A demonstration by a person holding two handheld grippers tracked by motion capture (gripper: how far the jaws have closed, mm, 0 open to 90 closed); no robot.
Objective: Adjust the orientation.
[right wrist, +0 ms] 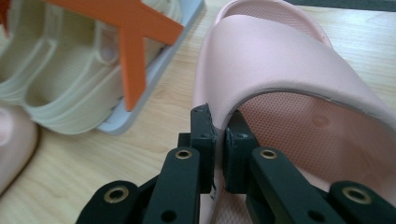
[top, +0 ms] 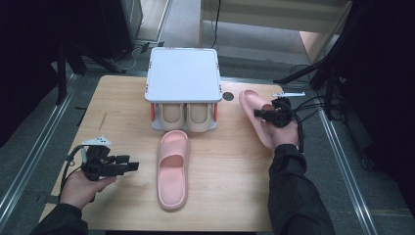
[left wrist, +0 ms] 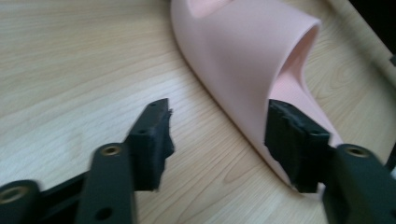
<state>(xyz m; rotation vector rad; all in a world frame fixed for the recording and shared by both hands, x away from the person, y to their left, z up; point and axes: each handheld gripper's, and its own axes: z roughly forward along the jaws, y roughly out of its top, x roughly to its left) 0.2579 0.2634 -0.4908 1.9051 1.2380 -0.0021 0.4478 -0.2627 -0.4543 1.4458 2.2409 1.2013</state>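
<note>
A grey rack (top: 182, 81) stands at the desk's (top: 122, 98) 12 o'clock edge, a flat lid-like top over a low shelf with orange side braces. Inside the shelf sit two beige slippers (top: 186, 116), side by side and touching, toes pointing toward the person; the right gripper view shows their ribbed soles (right wrist: 60, 79) behind an orange brace (right wrist: 128, 42). Just in front of the rack, toward 6 o'clock, a pink slipper (top: 172, 169) lies flat on the desk at centre, its toe close to the rack's front. The second pink slipper (top: 257, 115) is at the rack's 3 o'clock side, tilted up off the desk. The right tool (top: 270, 115) pinches the edge of its strap, jaws drawn narrow on it, as the right gripper view shows with the strap (right wrist: 280, 60) caught between the pads. The left tool (top: 128, 166) hovers at the centre slipper's 9 o'clock, near it, pointing toward it, jaws wide with nothing between them. In the left gripper view that slipper's (left wrist: 247, 60) side runs past the far jaw; I cannot tell whether the jaw touches it.
</note>
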